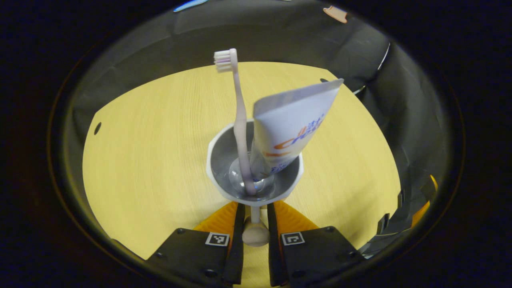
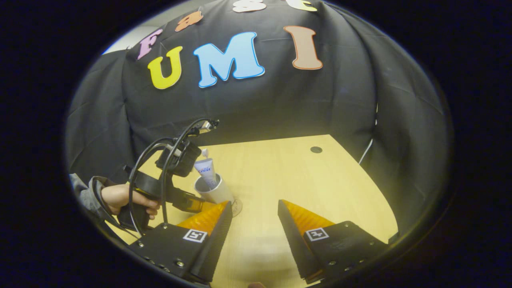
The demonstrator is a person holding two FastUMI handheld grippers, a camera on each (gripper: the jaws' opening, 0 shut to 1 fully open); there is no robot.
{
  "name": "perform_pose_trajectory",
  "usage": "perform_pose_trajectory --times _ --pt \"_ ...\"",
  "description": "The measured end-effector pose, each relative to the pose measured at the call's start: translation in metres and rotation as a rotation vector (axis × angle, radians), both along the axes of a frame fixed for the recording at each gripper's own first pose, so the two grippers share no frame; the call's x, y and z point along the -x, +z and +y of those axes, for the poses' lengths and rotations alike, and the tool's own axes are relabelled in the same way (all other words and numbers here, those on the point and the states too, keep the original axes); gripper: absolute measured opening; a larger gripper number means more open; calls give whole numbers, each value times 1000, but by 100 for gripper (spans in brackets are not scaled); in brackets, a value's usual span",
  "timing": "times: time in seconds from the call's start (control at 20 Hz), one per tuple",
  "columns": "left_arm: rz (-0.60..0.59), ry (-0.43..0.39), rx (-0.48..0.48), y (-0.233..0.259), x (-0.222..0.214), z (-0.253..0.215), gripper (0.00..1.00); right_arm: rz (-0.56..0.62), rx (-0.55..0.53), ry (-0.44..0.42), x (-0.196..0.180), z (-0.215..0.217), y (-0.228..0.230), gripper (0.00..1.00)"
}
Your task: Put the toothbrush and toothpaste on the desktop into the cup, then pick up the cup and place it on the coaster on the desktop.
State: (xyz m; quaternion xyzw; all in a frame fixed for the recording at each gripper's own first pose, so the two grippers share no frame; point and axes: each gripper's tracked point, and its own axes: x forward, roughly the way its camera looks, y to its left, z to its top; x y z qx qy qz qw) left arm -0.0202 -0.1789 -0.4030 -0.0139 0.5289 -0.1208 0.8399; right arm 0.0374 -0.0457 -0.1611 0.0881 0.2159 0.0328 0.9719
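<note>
The toothbrush (image 1: 240, 120) and toothpaste (image 1: 290, 128) already stand in the cup (image 1: 224, 176), so the step in hand is judged to be carrying the cup to the coaster.

In the left gripper view, the left gripper (image 1: 255, 224) has its jaws closed together on the cup's handle (image 1: 255, 234), which sits pinched between them; the cup appears over the middle of the bench (image 1: 140, 160). In the right gripper view, the cup shows near the bench's left edge, with a small round item just beside its base (possibly the coaster; too hidden to confirm). The right gripper (image 2: 254, 224) hangs with jaws apart, holding nothing.

Recommended handling:
- Keep the cup upright; the tall contents lean and could tip out.
- Move slowly, since a handle-only hold may let the cup swing.
- Lower the cup squarely before releasing.
</note>
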Motion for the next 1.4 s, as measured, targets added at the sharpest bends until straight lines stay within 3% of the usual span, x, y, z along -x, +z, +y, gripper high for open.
perform_pose_trajectory --times 0.55,0.85,1.05,1.15,1.25,1.3,1.35,1.4 --pt "25 -43 -62 -3 5 -5 32 1 -22 -8 2 0 0 74" --pt "14 -31 -49 0 8 -7 37 0 -35 -4 4 2 4 74" --pt "-9 -16 9 8 10 -15 39 -18 -31 2 3 3 12 75" --pt "-28 -7 44 18 18 -20 60 -32 -20 10 2 4 18 75" --pt "-65 13 69 31 26 -19 70 -55 -12 19 1 3 27 75" --pt "-86 24 75 39 29 -17 84 -68 -9 25 0 3 32 75" --pt "-113 39 77 49 32 -13 84 -83 -7 33 0 4 39 75" --pt "-144 55 78 58 38 -8 74 -97 -1 42 -1 7 45 75"
